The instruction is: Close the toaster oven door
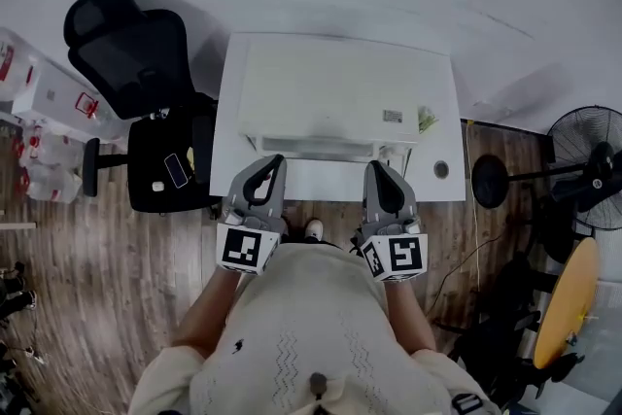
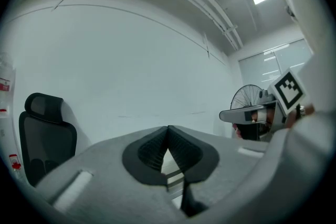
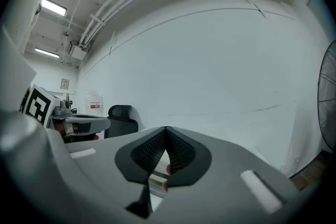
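Observation:
From above, the white toaster oven (image 1: 326,97) sits on a white table (image 1: 437,141), its front facing me. From this angle I cannot tell how its door stands. My left gripper (image 1: 277,160) is over the table's front edge, just before the oven's left front corner, jaws shut and empty. My right gripper (image 1: 374,168) hangs level with it before the right front corner, also shut and empty. In the left gripper view the closed left gripper (image 2: 168,128) points at a bare white wall. The right gripper view shows the right gripper (image 3: 166,129) closed the same way.
A black office chair (image 1: 136,53) stands left of the table, with a black seat (image 1: 170,170) holding a phone beside it. Plastic boxes (image 1: 49,92) line the far left. A standing fan (image 1: 593,170) and a yellow round table (image 1: 564,301) are on the right.

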The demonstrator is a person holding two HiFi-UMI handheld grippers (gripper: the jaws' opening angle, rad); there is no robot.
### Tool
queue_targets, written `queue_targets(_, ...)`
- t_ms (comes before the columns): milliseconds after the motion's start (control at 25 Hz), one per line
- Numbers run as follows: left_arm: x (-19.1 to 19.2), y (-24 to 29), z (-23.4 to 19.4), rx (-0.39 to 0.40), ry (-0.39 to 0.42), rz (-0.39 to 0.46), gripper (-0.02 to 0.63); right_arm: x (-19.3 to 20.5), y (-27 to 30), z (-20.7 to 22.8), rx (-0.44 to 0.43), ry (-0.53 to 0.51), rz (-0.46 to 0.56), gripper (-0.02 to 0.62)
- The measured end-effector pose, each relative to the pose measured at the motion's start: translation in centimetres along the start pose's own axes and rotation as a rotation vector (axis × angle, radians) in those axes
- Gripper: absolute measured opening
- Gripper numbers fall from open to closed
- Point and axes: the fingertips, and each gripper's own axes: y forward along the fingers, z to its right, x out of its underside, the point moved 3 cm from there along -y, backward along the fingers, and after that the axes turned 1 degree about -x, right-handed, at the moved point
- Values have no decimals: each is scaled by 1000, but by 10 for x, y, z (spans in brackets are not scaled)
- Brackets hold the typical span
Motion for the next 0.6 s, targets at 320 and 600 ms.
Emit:
queue_targets(320, -3, -1, -10, -18, -14, -1, 3, -1, 6, 8, 15, -7, -7, 8)
queue_targets(600, 0, 7, -15, -22, -11, -10, 3, -1, 14, 13, 0, -25, -17, 8)
